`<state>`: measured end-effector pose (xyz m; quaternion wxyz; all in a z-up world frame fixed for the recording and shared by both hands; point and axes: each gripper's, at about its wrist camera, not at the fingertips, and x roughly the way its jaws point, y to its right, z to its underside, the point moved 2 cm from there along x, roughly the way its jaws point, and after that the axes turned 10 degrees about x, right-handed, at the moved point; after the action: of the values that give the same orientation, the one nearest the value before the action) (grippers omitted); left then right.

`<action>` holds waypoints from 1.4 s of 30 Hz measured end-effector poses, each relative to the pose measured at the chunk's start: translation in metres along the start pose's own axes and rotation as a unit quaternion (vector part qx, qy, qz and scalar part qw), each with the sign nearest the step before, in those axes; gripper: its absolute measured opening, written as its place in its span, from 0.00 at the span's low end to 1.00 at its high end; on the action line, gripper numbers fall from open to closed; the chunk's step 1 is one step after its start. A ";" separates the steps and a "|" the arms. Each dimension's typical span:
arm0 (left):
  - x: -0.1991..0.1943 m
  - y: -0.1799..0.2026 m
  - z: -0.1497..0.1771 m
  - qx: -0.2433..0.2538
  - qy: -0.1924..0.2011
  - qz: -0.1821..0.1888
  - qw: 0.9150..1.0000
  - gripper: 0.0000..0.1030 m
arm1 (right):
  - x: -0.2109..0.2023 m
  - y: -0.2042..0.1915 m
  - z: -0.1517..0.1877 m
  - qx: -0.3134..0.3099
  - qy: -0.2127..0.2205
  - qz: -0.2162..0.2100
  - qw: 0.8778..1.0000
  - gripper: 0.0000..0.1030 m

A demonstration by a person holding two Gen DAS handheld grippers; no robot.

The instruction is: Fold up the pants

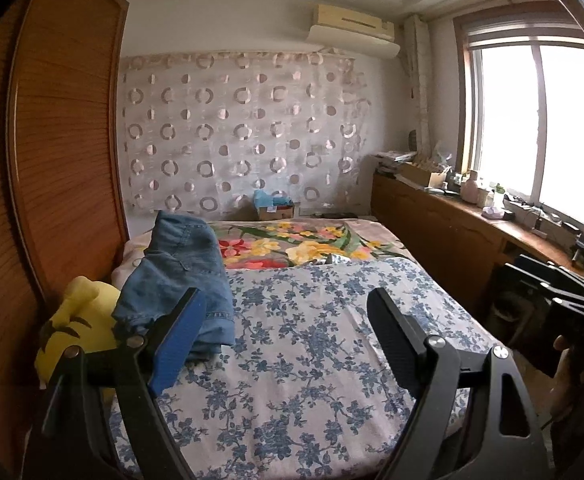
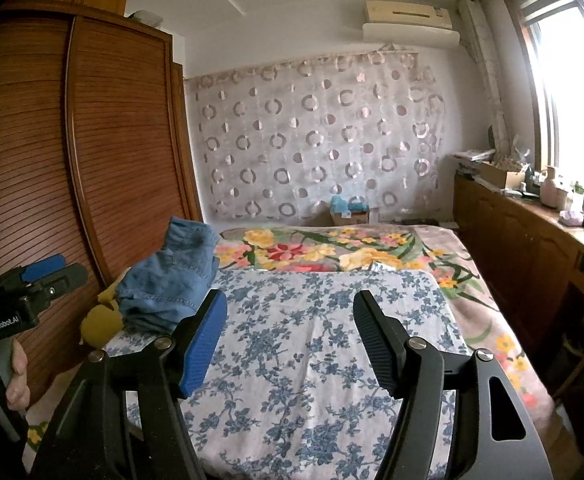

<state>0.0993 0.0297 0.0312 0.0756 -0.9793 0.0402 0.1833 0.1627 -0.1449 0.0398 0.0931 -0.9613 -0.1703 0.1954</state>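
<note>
Blue denim pants lie bunched and partly folded at the left side of the bed, on the blue-flowered sheet; the right wrist view shows the pants in the same spot. My left gripper is open, nothing between its fingers, just right of and nearer than the pants. My right gripper is open too and empty above the sheet. At the left edge of the right wrist view a hand holds the left gripper.
A yellow plush toy sits beside the pants, against the wooden wardrobe. A flowered blanket covers the far bed. Low wooden cabinets with clutter run under the window on the right. A cardboard box stands by the curtained wall.
</note>
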 end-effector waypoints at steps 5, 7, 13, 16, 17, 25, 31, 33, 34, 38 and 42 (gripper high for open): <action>0.001 0.000 0.000 0.001 0.000 0.000 1.000 0.81 | -0.002 0.002 0.000 0.000 0.001 0.000 1.000 0.66; 0.000 0.000 0.000 0.001 0.000 0.000 1.000 0.81 | -0.002 0.004 0.000 0.000 0.001 0.001 1.000 0.66; 0.000 0.000 0.000 0.000 0.000 0.000 1.000 0.81 | -0.005 0.006 0.000 -0.001 0.004 0.004 1.000 0.66; 0.000 0.000 0.000 0.001 0.000 0.000 1.000 0.81 | -0.005 0.008 0.000 -0.001 0.005 0.004 1.000 0.66; 0.000 0.000 0.000 0.000 0.000 0.000 1.000 0.81 | -0.005 0.008 -0.001 -0.001 0.004 0.005 1.000 0.66; 0.000 0.000 0.000 0.001 0.000 0.000 1.000 0.81 | -0.005 0.007 0.001 -0.002 0.004 0.005 1.000 0.66; -0.001 0.000 0.000 0.002 0.000 0.000 1.000 0.81 | -0.004 0.008 0.002 -0.001 0.005 0.005 1.000 0.66; 0.000 0.000 0.001 0.001 -0.001 0.000 1.000 0.81 | -0.004 0.008 0.002 -0.002 0.005 0.006 1.000 0.66; -0.001 0.000 0.000 0.001 0.000 0.000 1.000 0.81 | -0.005 0.008 0.002 -0.002 0.005 0.006 1.000 0.66; -0.001 0.000 0.000 0.002 0.000 0.000 1.000 0.81 | -0.004 0.008 0.001 -0.002 0.006 0.005 1.000 0.66; -0.001 0.000 0.000 0.002 0.000 0.000 1.000 0.81 | -0.004 0.008 0.002 -0.004 0.007 0.005 1.000 0.66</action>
<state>0.0984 0.0293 0.0313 0.0778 -0.9792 0.0403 0.1829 0.1605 -0.1534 0.0375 0.0898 -0.9640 -0.1650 0.1882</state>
